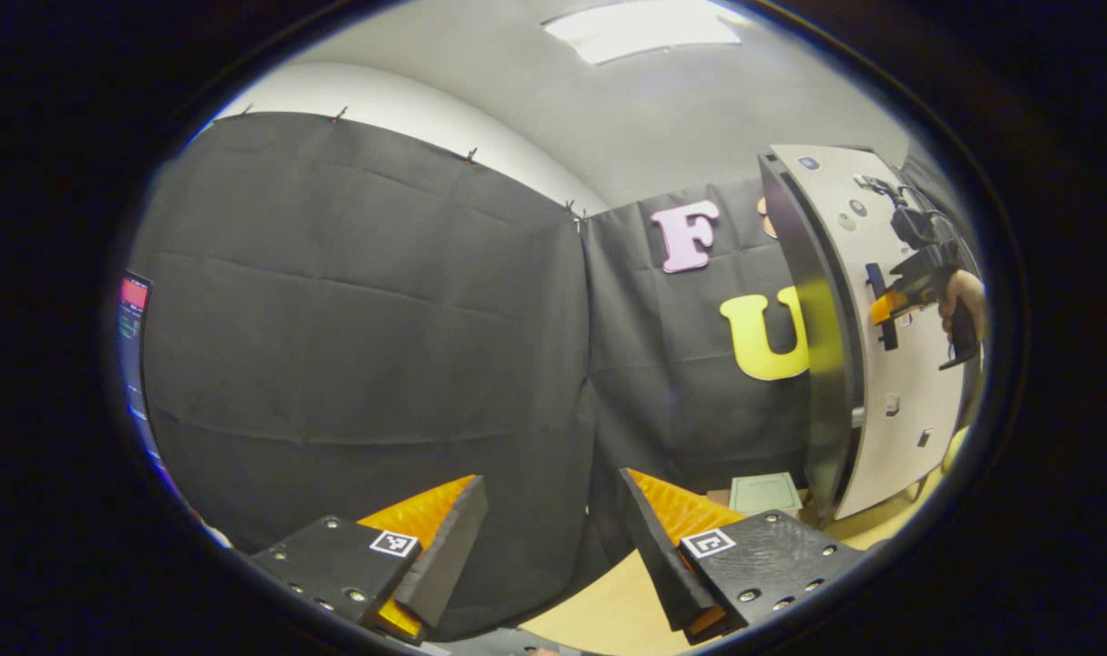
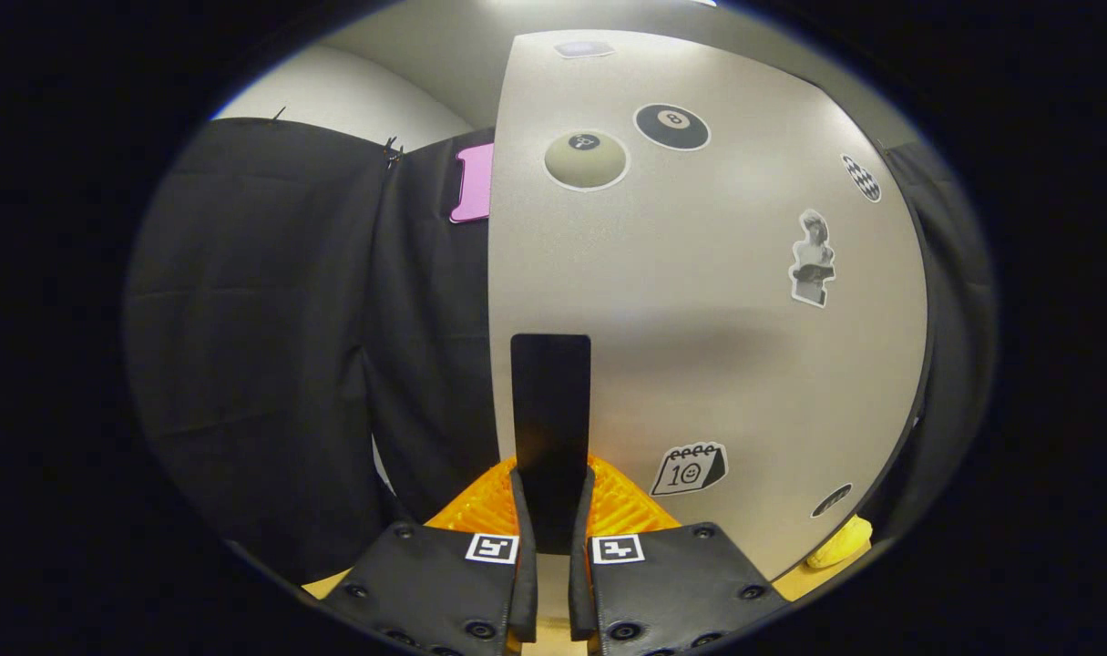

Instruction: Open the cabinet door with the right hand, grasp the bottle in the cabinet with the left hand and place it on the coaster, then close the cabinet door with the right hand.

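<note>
Right gripper (image 2: 553,510): its two fingers are closed in from either side on the cabinet door's dark handle (image 2: 550,428), pressing on its lower end; in the left gripper view the same gripper (image 1: 886,308) sits at the handle (image 1: 876,305), held by a hand (image 1: 963,305).
Left gripper (image 1: 553,538): fingers spread wide apart with nothing between them, low over the tabletop and pointed at the black cloth wall.
Cabinet door (image 2: 708,301): pale and matt, upright, facing the right gripper's camera head-on; the left gripper view shows it (image 1: 908,364) swung out from the cabinet, with its dark edge (image 1: 813,346) turned toward that camera.
Handle: a flat vertical black bar near the door's left edge as seen in the right gripper view.
Bottle: I cannot tell where it is.
Coaster (image 1: 764,494): the pale greenish square lying flat on the table just beside the door's lower edge looks like it; nothing stands on it.
Stickers (image 2: 671,126): two billiard balls near the top of the door, a bust figure toward the right, a small calendar low beside the handle.
Table (image 1: 599,606): light wood surface under the left gripper.
Yellow object (image 2: 840,542): on the table by the door's lower right corner; too little shows to identify.
Screen (image 1: 134,319): at the far left edge of the left gripper view.
</note>
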`<state>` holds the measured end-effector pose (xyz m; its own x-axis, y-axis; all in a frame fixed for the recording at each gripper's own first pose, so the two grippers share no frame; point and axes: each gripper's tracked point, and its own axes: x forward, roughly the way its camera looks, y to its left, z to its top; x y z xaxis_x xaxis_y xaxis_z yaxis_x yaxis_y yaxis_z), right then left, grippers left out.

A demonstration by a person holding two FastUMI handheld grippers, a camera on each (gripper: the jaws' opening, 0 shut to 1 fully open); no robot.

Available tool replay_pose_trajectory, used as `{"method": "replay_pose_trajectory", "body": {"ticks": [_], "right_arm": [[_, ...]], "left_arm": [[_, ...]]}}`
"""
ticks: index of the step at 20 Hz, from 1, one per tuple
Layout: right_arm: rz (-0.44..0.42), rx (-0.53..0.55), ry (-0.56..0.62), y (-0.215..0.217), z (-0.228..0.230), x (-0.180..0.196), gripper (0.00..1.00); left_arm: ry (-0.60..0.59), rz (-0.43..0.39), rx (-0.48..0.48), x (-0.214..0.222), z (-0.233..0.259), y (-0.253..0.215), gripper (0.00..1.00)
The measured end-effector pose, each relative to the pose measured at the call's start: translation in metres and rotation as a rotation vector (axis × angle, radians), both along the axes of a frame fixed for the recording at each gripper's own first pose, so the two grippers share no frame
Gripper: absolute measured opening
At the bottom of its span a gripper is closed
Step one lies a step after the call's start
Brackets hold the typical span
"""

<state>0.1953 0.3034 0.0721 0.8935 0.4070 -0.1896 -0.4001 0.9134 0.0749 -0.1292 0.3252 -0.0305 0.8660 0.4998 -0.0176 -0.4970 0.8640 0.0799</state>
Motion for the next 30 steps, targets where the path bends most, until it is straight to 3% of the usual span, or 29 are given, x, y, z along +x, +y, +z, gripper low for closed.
{"method": "replay_pose_trajectory", "body": {"ticks": [6, 15, 30], "right_arm": [[0.063, 0.020, 0.012, -0.004, 0.000, -0.003, 0.15], [0.129, 0.020, 0.013, -0.009, 0.000, -0.001, 0.16], [0.360, 0.038, 0.018, -0.022, 0.001, 0.001, 0.15]], "left_arm": [[-0.013, -0.092, -0.011, 0.041, 0.001, -0.030, 0.91], [-0.045, -0.235, -0.033, 0.081, 0.008, -0.083, 0.87], [-0.056, -0.395, -0.073, 0.123, 0.026, -0.248, 0.91]]}}
